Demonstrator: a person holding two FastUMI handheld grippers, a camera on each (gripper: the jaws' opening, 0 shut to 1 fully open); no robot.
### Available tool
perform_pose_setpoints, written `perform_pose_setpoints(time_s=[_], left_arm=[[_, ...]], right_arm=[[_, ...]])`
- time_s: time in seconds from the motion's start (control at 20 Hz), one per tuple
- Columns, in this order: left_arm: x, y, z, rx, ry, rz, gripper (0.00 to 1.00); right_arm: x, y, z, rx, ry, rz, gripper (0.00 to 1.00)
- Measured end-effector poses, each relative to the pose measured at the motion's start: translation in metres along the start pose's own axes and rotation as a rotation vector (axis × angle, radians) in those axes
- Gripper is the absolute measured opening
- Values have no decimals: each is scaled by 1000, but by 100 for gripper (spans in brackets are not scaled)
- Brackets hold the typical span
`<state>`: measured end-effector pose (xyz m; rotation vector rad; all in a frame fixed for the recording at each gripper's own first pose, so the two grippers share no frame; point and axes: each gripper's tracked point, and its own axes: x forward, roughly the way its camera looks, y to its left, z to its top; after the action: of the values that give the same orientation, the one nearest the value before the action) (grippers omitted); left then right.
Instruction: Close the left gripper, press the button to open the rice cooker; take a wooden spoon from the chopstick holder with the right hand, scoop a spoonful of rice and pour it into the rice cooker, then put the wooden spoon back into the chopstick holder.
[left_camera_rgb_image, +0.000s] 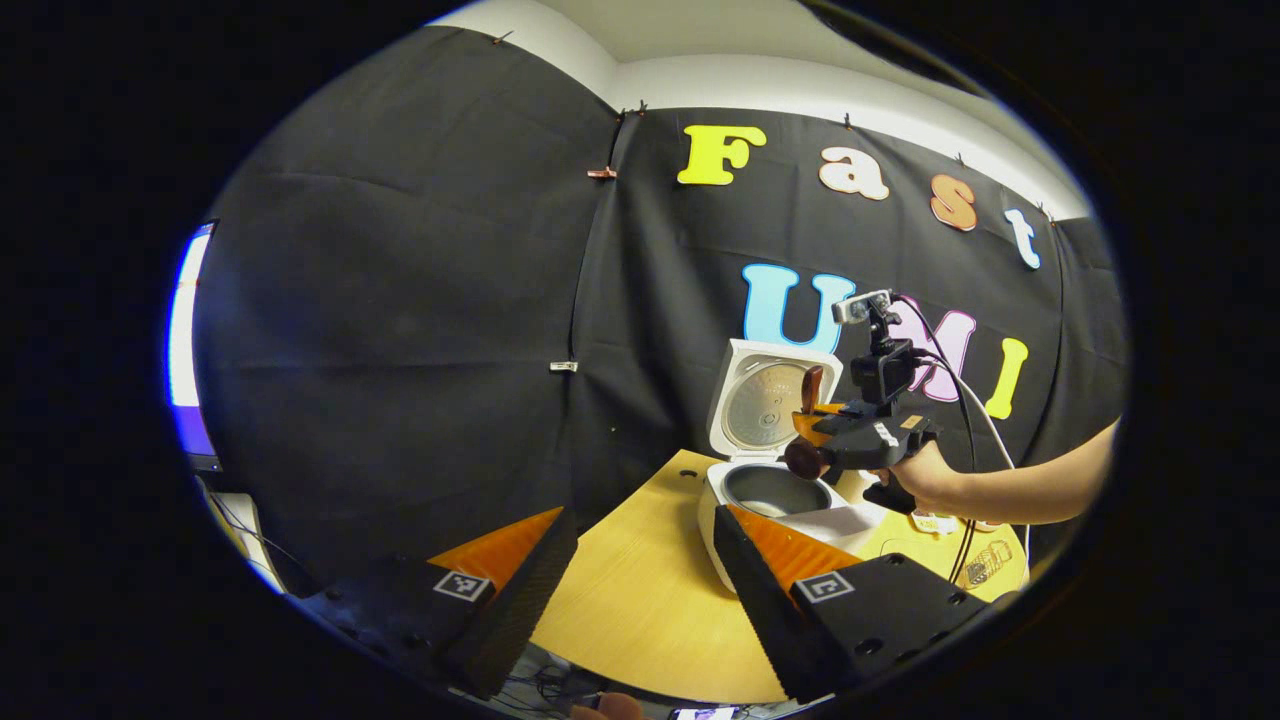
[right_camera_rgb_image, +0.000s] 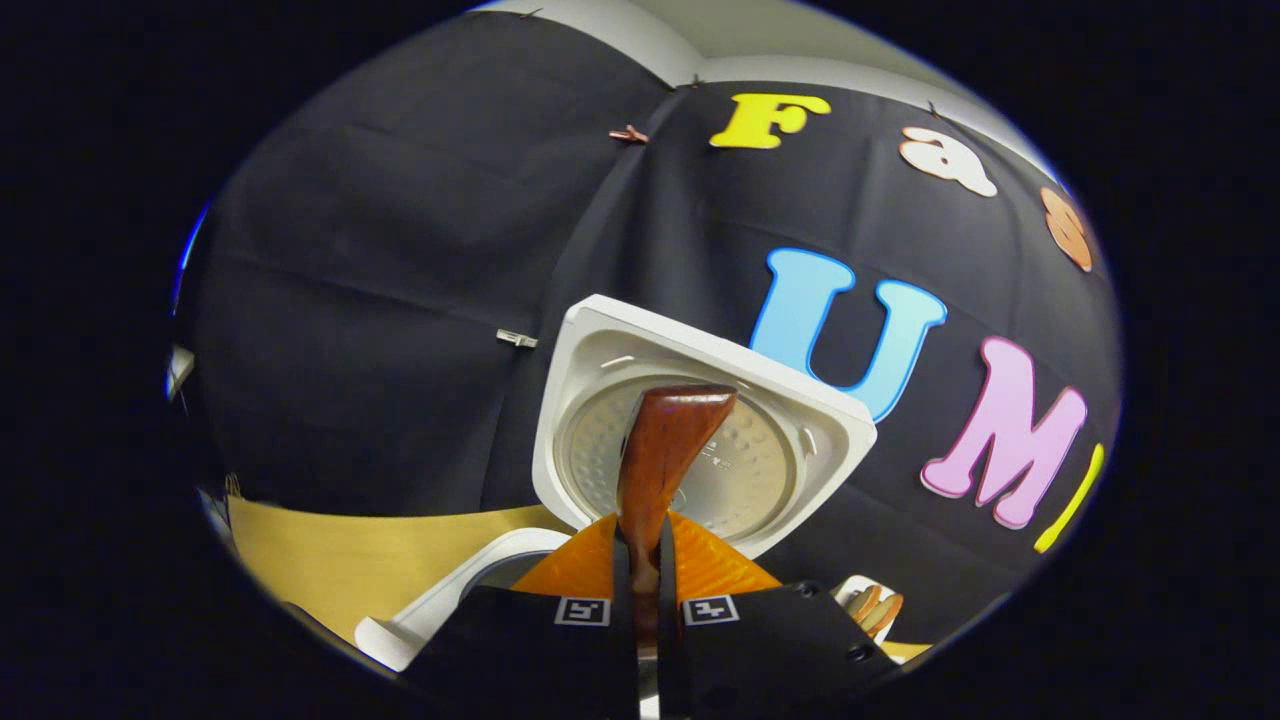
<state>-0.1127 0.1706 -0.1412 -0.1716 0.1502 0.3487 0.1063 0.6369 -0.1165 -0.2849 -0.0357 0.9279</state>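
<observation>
Rice cooker (left_camera_rgb_image: 770, 500) stood on the wooden table (left_camera_rgb_image: 640, 610) in the left gripper view, its lid (left_camera_rgb_image: 768, 400) raised upright at the back and the dark inner pot open to the front. At the bottom of that view the left gripper (left_camera_rgb_image: 640, 580) hung above the table's near edge with its fingers set wide apart and nothing between them. Farther off, a hand (left_camera_rgb_image: 925, 478) held the right gripper (left_camera_rgb_image: 815, 440) over the open pot; the wooden spoon (left_camera_rgb_image: 806, 420) was in it, rounded end low above the pot's rim and the other end pointing up in front of the lid. In the right gripper view, the right gripper (right_camera_rgb_image: 650, 570) had its fingers pressed together on the spoon's handle (right_camera_rgb_image: 660, 450), which rose upright before the inside of the raised lid (right_camera_rgb_image: 700, 430). The cooker's white rim (right_camera_rgb_image: 450, 600) showed low at the left, with the table (right_camera_rgb_image: 350, 560) beyond it
</observation>
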Motion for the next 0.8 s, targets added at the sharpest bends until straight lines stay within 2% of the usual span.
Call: perform_pose_setpoints(time_s=[0.15, 0.2, 0.25, 0.3, 0.55, 0.6, 0.7, 0.8], left_arm=[[-5, 1, -1, 5, 1, 0, 95], [-6, 0, 0, 9, 0, 0, 95], [-7, 0, 0, 13, 0, -3, 95], [-9, -2, 0, 18, 3, -6, 95], [-21, -6, -1, 33, 9, -10, 95], [-23, -6, 0, 37, 9, -11, 95], [-28, -8, 1, 48, 3, -13, 95], [-31, -12, 5, 58, -5, -22, 95]], right_arm=[[-7, 8, 5, -147, -29, 6, 12], [-9, 9, 4, -158, -23, 7, 11], [-9, 9, 2, -120, -9, 8, 12], [-8, 8, 0, -52, 6, 9, 12], [-15, -28, 2, 516, 60, -40, 12], [-22, -37, 4, 591, 53, -52, 15], [-38, -58, 12, 705, 33, -69, 12], [-60, -81, 20, 755, -1, -99, 12]])
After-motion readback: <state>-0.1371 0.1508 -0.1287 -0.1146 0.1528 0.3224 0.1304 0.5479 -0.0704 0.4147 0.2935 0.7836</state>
